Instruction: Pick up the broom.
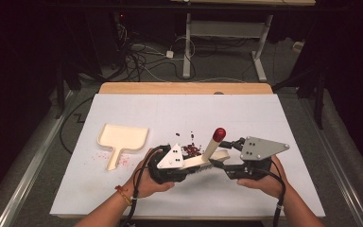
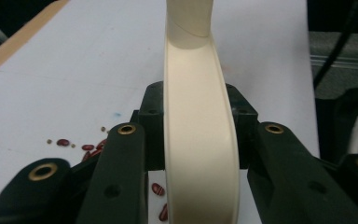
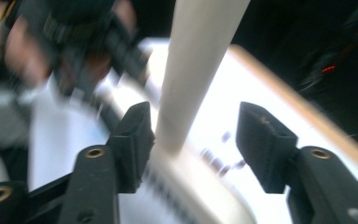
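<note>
- Left claw [image 1: 189, 168], low centre of the high view: black body, topped by a pale grey three-cornered plate with dark screw dots.
- Right claw [image 1: 227, 161], right of centre: black, with a larger grey plate and dark screws.
- Black cable trails from each claw to the bottom edge.
- Red-and-yellow band on the left wrist; bare forearms.
- Brass-ringed holes in the black jaws.

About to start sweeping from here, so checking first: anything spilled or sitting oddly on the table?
Yes. Red beans lie scattered loose on the white table beside the brush, with faint red specks near the dustpan, which sits apart to the left. The left gripper is clamped on the brush; the right gripper straddles its handle, open.
</note>
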Available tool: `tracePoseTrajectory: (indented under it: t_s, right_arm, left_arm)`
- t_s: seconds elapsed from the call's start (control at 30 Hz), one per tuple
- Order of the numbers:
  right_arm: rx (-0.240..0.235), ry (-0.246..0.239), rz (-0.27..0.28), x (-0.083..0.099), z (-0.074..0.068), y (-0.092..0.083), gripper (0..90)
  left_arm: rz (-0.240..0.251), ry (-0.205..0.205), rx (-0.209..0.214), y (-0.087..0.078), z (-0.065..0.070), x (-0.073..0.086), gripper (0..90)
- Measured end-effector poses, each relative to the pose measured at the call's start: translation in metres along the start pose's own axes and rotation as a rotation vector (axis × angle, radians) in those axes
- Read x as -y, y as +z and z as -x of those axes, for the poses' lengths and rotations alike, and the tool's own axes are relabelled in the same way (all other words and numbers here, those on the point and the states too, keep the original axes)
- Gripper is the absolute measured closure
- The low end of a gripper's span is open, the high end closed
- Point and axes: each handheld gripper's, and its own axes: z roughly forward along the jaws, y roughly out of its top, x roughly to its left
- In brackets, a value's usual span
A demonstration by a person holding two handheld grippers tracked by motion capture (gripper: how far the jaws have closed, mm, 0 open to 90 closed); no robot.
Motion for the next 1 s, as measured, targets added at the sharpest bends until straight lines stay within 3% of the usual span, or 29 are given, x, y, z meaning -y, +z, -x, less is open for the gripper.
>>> tracePoseTrajectory:
  t_s: [0.03,0.07,0.1,0.17,0.2,0.3,0.33,0.37,0.4,0.53,0.6,0.63,0.73,0.83,0.9,0.97,1.0]
  right_arm:
    - [-0.036,-0.02,-0.025,0.004,-0.001,0.0,43.4]
    - [-0.067,-0.062,-0.103,0.011,-0.005,0.004,38.2]
    - [-0.067,-0.062,-0.103,0.011,-0.005,0.004,38.2]
    - [-0.076,-0.115,-0.197,0.018,-0.01,0.015,37.6]
    - [-0.088,-0.118,-0.216,0.02,-0.011,0.02,37.6]
    - [-0.165,-0.121,-0.229,0.024,-0.011,0.03,43.7]
    - [-0.165,-0.121,-0.229,0.024,-0.011,0.03,43.7]
    - [-0.223,-0.11,-0.216,0.027,-0.013,0.034,50.8]
    - [-0.248,-0.106,-0.223,0.028,-0.013,0.036,56.0]
    - [-0.288,-0.125,-0.229,0.032,-0.014,0.043,62.5]
    - [-0.293,-0.09,-0.231,0.032,-0.015,0.043,65.6]
    - [-0.293,-0.09,-0.231,0.032,-0.015,0.043,65.6]
    - [-0.271,-0.096,-0.226,0.03,-0.011,0.042,67.1]
    - [-0.216,-0.052,-0.221,0.031,-0.004,0.037,67.1]
    - [-0.193,-0.024,-0.214,0.031,-0.001,0.034,67.0]
    - [-0.124,0.035,-0.183,0.031,0.012,0.024,67.1]
    - [-0.124,0.035,-0.183,0.031,0.012,0.024,67.1]
  left_arm:
    - [0.001,0.002,0.017,-0.002,0.0,0.001,66.0]
    - [0.003,0.004,0.037,-0.003,0.001,0.003,66.0]
    - [0.001,0.007,0.054,-0.003,0.002,0.004,66.0]
    - [-0.005,0.03,0.095,-0.002,0.003,0.005,65.9]
    - [-0.003,0.037,0.119,-0.002,0.004,0.006,65.9]
    - [-0.009,0.05,0.161,0.001,0.005,0.007,65.9]
    - [-0.01,0.052,0.175,0.002,0.005,0.007,65.9]
    - [-0.009,0.051,0.189,0.003,0.005,0.008,65.8]
    - [-0.011,0.052,0.192,0.004,0.005,0.008,65.8]
    - [-0.028,0.052,0.206,0.006,0.004,0.011,63.8]
    - [-0.025,0.043,0.182,0.005,0.002,0.012,58.9]
    - [-0.021,0.034,0.175,0.005,0.001,0.012,58.9]
    - [-0.027,0.033,0.104,-0.001,0.0,0.013,44.9]
    - [-0.021,0.014,-0.03,-0.013,-0.002,0.018,28.5]
    - [-0.027,0.006,-0.129,-0.023,-0.003,0.027,25.7]
    - [-0.02,-0.038,-0.207,-0.036,-0.006,0.04,19.7]
    - [-0.028,-0.054,-0.247,-0.043,-0.008,0.047,19.7]
